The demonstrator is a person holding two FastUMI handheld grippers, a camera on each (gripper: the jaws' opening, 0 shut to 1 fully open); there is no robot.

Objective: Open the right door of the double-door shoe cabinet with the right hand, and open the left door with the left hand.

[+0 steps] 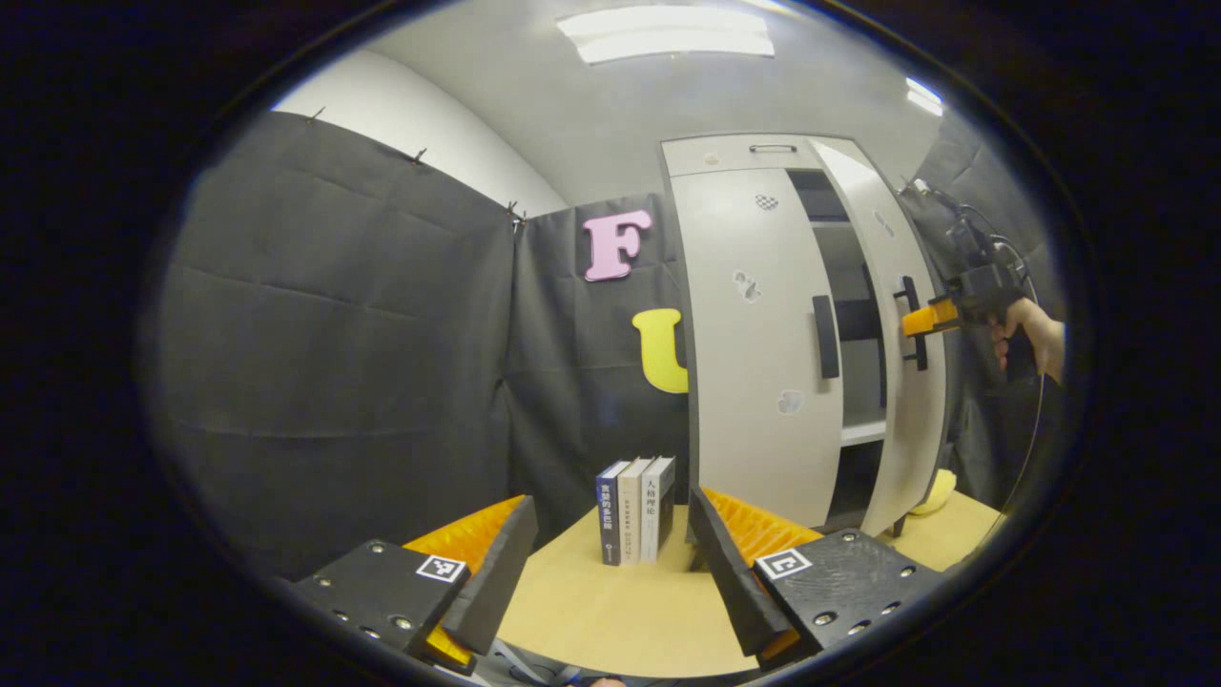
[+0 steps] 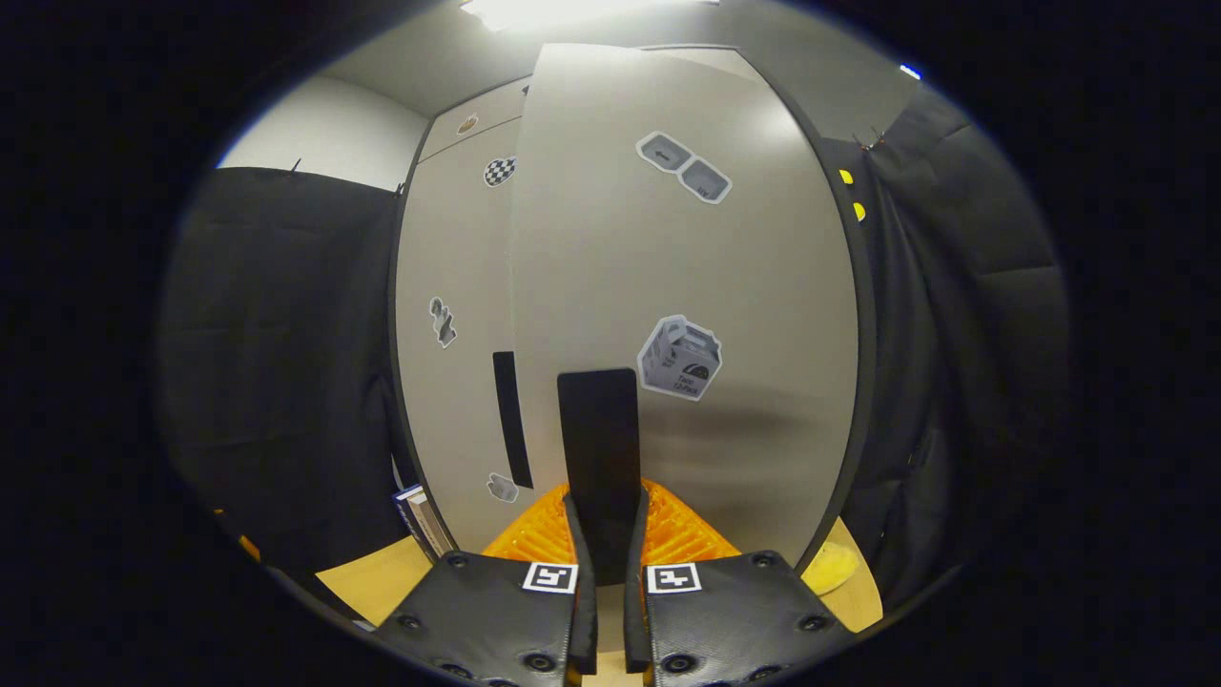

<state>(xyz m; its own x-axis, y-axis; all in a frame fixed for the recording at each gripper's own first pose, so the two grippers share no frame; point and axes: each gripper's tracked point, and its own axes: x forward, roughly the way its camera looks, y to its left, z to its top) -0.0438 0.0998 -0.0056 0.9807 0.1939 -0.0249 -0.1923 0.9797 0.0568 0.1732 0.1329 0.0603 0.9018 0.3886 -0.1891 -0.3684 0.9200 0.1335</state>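
The pale double-door shoe cabinet stands on the wooden table at the right of the left gripper view. Its right door is swung partly out, showing shelves inside, while its left door is flat and closed, with a dark vertical handle. My right gripper, held by a hand, grips the right door's handle. In the right gripper view the right gripper is shut on that dark handle, with the right door close in front. My left gripper hangs open, well back from the cabinet.
Three upright books stand on the table just left of the cabinet. A yellow object lies on the table beside the cabinet's right side. Black cloth walls surround the booth.
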